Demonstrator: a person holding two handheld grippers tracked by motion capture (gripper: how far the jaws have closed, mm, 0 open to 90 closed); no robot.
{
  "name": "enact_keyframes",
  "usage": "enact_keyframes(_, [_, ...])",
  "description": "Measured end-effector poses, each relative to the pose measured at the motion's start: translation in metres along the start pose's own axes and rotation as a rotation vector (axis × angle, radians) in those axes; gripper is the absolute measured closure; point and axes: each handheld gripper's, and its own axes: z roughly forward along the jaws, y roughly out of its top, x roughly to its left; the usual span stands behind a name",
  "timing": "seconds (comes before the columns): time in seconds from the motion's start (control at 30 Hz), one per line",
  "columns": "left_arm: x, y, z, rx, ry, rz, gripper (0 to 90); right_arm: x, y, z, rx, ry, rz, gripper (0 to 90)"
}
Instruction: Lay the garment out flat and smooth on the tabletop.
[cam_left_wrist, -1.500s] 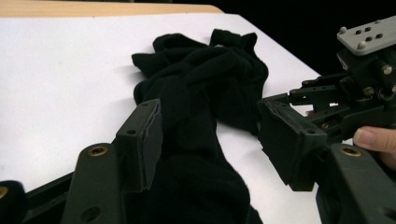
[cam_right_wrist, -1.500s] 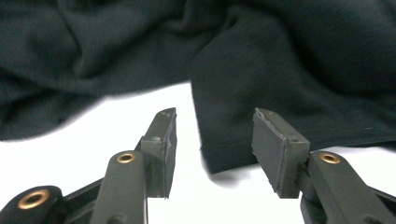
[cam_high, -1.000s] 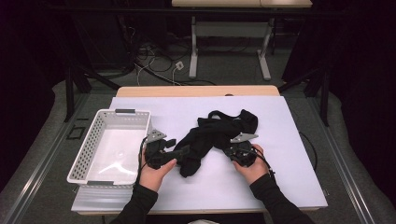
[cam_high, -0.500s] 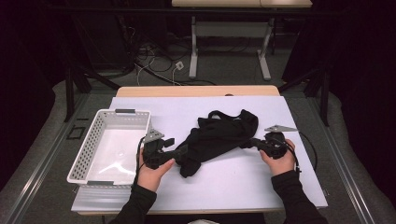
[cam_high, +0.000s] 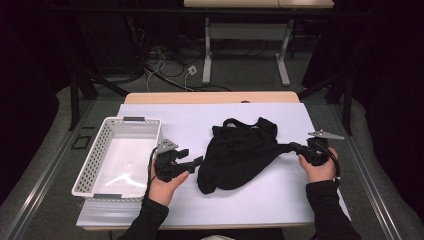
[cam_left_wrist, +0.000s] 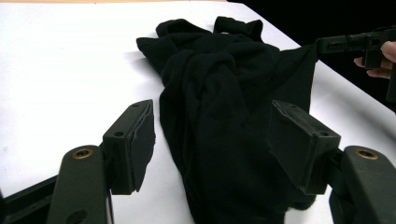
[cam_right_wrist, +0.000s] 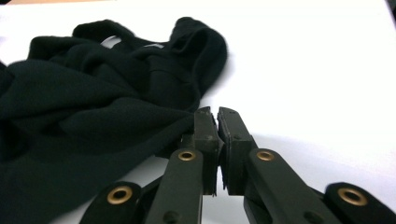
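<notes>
Garment stretched for spreading; basket waits at left.

The basket (cam_high: 95, 165) sits at the table's left edge. The left gripper (cam_high: 192, 162), jaws spread, rests just beside the garment (cam_high: 240, 155) without gripping it. The garment lies mid-table, its right corner pulled taut by the right gripper (cam_high: 295, 146), jaws pressed together pinching that corner, probably to flatten it.

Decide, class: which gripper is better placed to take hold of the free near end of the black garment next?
Left, probably. The left gripper has open jaws beside the black garment's near end. The right gripper is shut on its far corner, stretching it sideways.
</notes>
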Motion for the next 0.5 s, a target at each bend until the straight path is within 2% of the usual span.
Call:
enact_keyframes(0.17, [-0.001,0.000,0.001,0.000,-0.002,0.002,32.4,-0.005,-0.001,-0.001,0.003,-0.006,0.016,85.3])
enact_keyframes(0.33, [-0.002,-0.001,0.002,0.005,-0.005,-0.001,32.4,0.002,-0.003,0.003,0.028,0.003,-0.009,71.4])
enact_keyframes(0.5, [-0.002,-0.002,0.003,0.018,-0.009,-0.006,32.4,0.009,-0.003,0.001,0.031,0.020,-0.023,60.3])
